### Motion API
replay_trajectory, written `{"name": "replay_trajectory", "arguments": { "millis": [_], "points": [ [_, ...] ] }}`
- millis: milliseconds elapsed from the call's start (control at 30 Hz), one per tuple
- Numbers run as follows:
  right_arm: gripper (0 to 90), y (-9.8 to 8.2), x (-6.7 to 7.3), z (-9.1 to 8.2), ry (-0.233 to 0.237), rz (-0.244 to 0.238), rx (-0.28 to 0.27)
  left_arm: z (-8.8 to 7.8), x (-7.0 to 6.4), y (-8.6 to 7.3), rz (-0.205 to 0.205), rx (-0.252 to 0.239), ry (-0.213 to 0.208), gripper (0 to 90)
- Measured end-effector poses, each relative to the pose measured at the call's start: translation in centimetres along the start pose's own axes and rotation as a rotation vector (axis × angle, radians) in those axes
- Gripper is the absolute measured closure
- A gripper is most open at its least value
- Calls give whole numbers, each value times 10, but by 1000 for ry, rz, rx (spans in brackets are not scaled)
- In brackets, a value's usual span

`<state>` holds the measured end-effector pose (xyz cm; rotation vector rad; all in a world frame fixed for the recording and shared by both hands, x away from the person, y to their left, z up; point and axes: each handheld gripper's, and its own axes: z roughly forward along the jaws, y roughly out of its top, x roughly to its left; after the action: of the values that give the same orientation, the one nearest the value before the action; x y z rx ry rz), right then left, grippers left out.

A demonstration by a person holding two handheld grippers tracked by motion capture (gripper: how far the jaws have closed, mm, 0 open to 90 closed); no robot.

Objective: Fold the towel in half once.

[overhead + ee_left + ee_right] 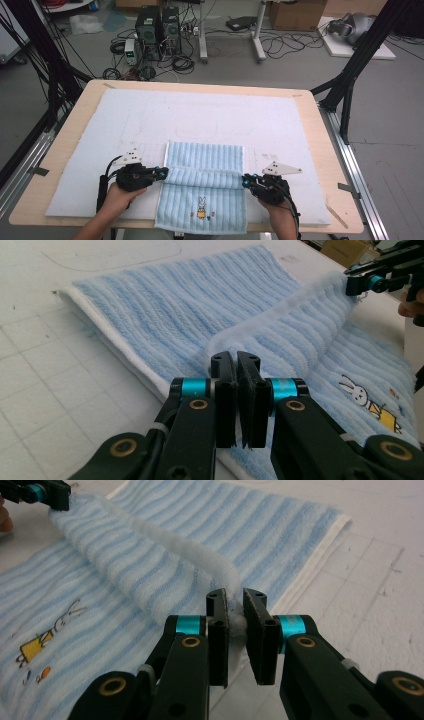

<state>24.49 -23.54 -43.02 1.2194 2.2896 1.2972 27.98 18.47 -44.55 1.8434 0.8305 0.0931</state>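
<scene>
A light blue striped towel [205, 165] with a small rabbit picture [201, 206] lies on the white mat, its near end hanging over the table's front edge. A raised fold [202, 178] runs across its middle between the two grippers. My left gripper [164, 173] is shut on the fold's left end [239, 347]. My right gripper [245, 181] is shut on the fold's right end [235, 616], with towel pinched between its pads. In the left gripper view the towel [200, 305] spreads ahead and the other gripper [372, 280] holds the far end.
A white foam mat [200, 115] covers the wooden table [65, 145]. Black frame posts [350, 75] stand at both sides. Computers [157, 25], cables and boxes sit on the floor beyond the far edge.
</scene>
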Motion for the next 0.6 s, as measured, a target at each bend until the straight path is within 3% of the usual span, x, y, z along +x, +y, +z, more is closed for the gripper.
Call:
{"name": "replay_trajectory", "arguments": {
  "millis": [100,167,267,367,500,600],
  "points": [
    [808,-4,3,-4,6,1,11,-4,0,1,4,-13,10,800],
    [786,-6,5,-6,6,-12,14,-6,1,4,2,-32,41,648],
    [676,0,5,-11,-5,9,-37,-8,7,11,0,-80,77,520],
    [600,8,0,-14,-27,44,-106,-10,16,19,-22,-113,88,504],
    [547,20,-9,-12,-68,80,-145,-13,28,30,-57,-159,114,502],
    [522,26,-15,-5,-80,81,-152,-11,35,37,-71,-173,131,501]
  ]
}}
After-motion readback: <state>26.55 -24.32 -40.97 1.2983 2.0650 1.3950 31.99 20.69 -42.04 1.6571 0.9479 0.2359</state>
